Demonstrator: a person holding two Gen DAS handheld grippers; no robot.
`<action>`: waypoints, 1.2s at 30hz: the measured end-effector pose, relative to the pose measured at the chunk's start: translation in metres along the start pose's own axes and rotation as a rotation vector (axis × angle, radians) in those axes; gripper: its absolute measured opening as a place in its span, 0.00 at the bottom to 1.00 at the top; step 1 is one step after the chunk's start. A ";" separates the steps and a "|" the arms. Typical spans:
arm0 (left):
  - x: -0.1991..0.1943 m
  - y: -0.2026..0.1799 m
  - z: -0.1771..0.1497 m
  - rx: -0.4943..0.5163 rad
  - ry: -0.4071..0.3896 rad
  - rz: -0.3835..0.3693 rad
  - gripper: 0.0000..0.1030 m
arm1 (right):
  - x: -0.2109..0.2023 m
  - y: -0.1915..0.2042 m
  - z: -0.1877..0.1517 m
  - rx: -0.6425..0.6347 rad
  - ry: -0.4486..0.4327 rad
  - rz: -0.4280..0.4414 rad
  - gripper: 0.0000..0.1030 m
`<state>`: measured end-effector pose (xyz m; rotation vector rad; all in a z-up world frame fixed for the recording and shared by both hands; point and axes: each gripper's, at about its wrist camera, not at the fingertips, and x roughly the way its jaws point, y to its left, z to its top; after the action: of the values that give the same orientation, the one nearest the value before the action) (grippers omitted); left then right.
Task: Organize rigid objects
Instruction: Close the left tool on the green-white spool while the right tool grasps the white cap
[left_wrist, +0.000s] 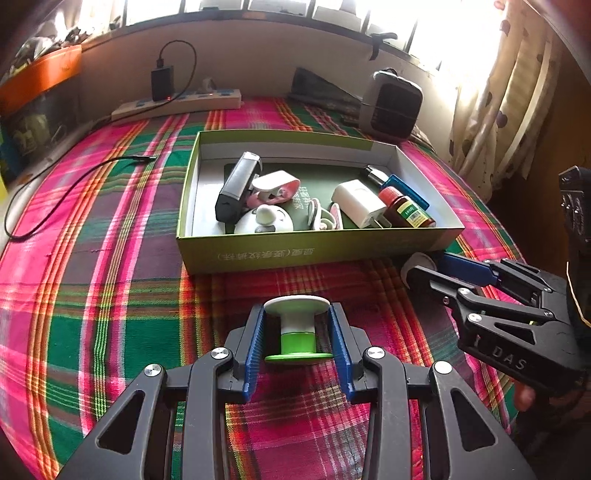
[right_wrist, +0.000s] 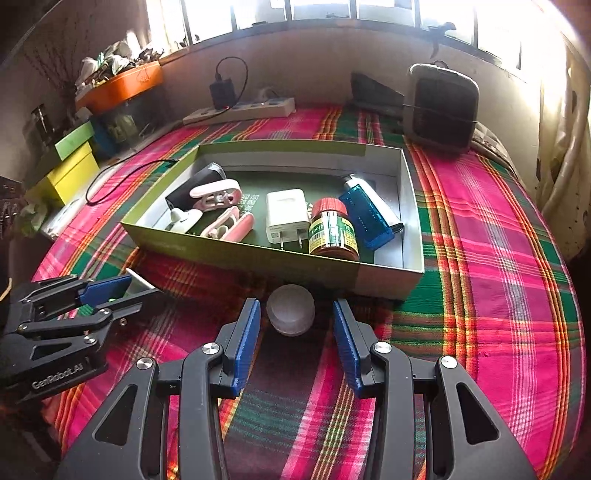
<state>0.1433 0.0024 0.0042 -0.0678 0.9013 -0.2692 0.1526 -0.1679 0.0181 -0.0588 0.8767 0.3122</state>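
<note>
L gripper (left_wrist: 297, 332) has its jaws clamped on a white-and-green spool (left_wrist: 296, 330): blue pads touch the rims of the white top disc and the green bottom flange, spool upright, in front of the green cardboard box (left_wrist: 314, 251) on the plaid cloth (left_wrist: 92, 258); can't tell if its base touches the cloth. R gripper (right_wrist: 295, 321) has jaws apart, pointing down at a small translucent round jar (right_wrist: 290, 309) that sits on the cloth just beside the box's near wall; the jar lies between the fingertips w/ clear gaps on both sides, pads not touching it. In the L wrist view the R gripper (left_wrist: 424, 271) shows at right, tips around the same jar (left_wrist: 421, 264) near the box's front corner. In the R wrist view the L gripper (right_wrist: 122, 291) shows at left, side-on. Box is open-topped and holds, from the L side: a dark grey block (left_wrist: 236, 188) leaning up, pink-and-white clips (left_wrist: 275, 186), a white round gadget (left_wrist: 264, 219), a white charger plug (left_wrist: 360, 203), a brown bottle w/ red cap (left_wrist: 406, 210) lying on its side, and a blue stick-like item (left_wrist: 408, 192) by the R wall. Behind the box: a power strip (left_wrist: 177, 105) w/ a black adapter plugged in, and a grey heater-like unit (left_wrist: 391, 105) at back R. A black cable (left_wrist: 74, 188) trails over the cloth at L.
</note>
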 end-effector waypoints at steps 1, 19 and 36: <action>0.000 0.000 0.000 0.000 0.000 -0.001 0.32 | 0.001 0.000 0.000 0.001 0.002 -0.005 0.40; 0.002 -0.002 -0.001 0.019 -0.012 0.002 0.32 | 0.012 0.005 0.003 -0.001 0.020 -0.087 0.41; 0.002 -0.002 -0.001 0.024 -0.014 0.005 0.32 | 0.010 0.003 0.002 0.006 0.015 -0.092 0.28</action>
<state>0.1430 0.0002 0.0025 -0.0448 0.8843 -0.2748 0.1589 -0.1626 0.0117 -0.0958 0.8868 0.2230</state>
